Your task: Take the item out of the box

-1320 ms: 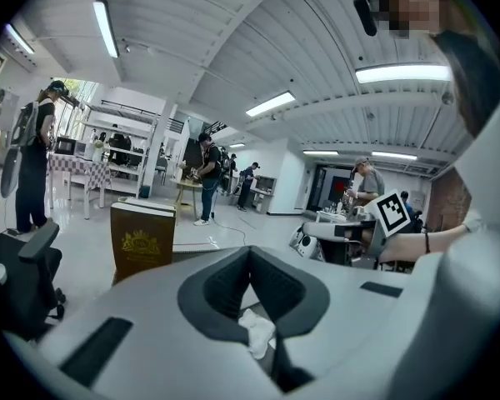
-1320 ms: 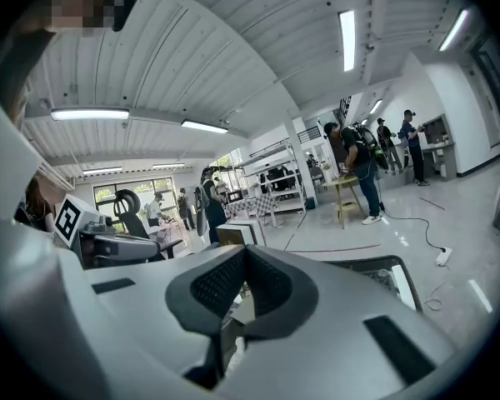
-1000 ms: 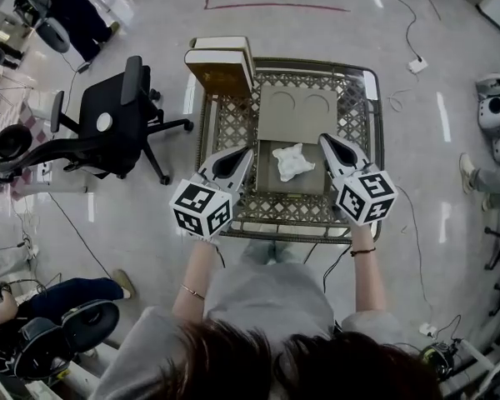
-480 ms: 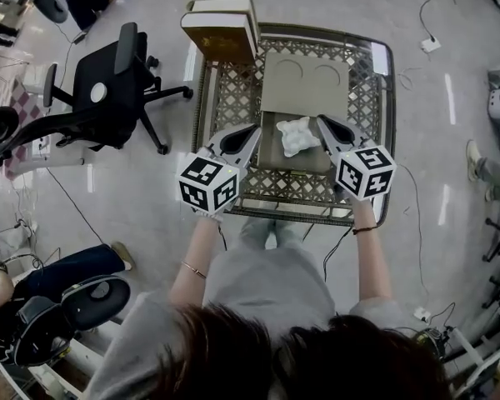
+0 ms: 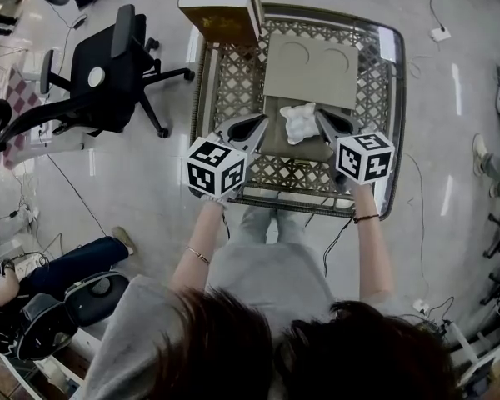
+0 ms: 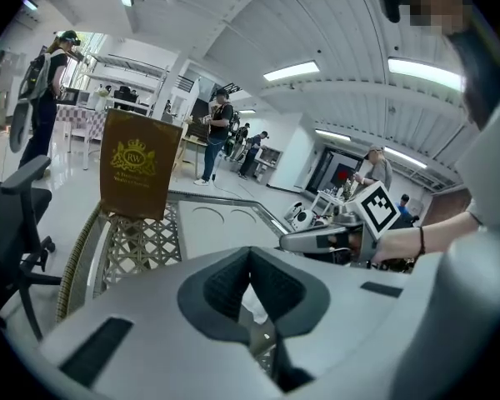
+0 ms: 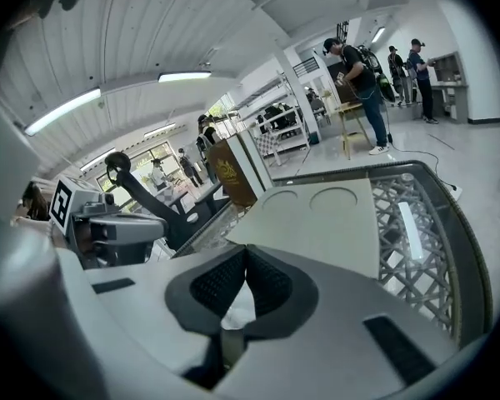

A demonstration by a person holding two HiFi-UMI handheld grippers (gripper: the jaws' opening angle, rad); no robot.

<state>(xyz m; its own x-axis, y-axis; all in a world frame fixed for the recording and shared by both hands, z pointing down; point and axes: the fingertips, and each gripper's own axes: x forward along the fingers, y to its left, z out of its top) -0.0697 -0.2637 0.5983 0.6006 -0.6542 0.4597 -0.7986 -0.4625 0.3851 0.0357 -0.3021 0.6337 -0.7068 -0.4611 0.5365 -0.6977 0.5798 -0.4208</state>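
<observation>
Table (image 5: pixel 397 98) with lattice sides fills the middle of the head view, a brown carton (image 5: pixel 225 19) standing at its far left corner. On the tabletop lies the open box (image 5: pixel 300 150), its flap with two round marks folded back away from the person. Over the last second both grippers have sunk toward it and drawn inward. The left gripper (image 5: pixel 262 121) now has its tip just beside the item's left side, and the right gripper (image 5: pixel 321 115) sits just beside its right, where a second ago both hung higher and farther apart. Each gripper view shows the dark pads meeting at the tip with nothing caught between them, so both claws are closed and empty, as they were throughout the descent. The item (image 5: pixel 298 122), a small crumpled white wad, still rests on the box floor near the hinge and has not shifted. Whether either tip touches it cannot be told from above. I judge this to be the end of the approach: the item is flanked but not taken, and no lifting has begun. One claw probably must open to pinch the wad, unless the two closed tips are meant to squeeze it between them. Soft and light, it could slip from so loose a hold.
</observation>
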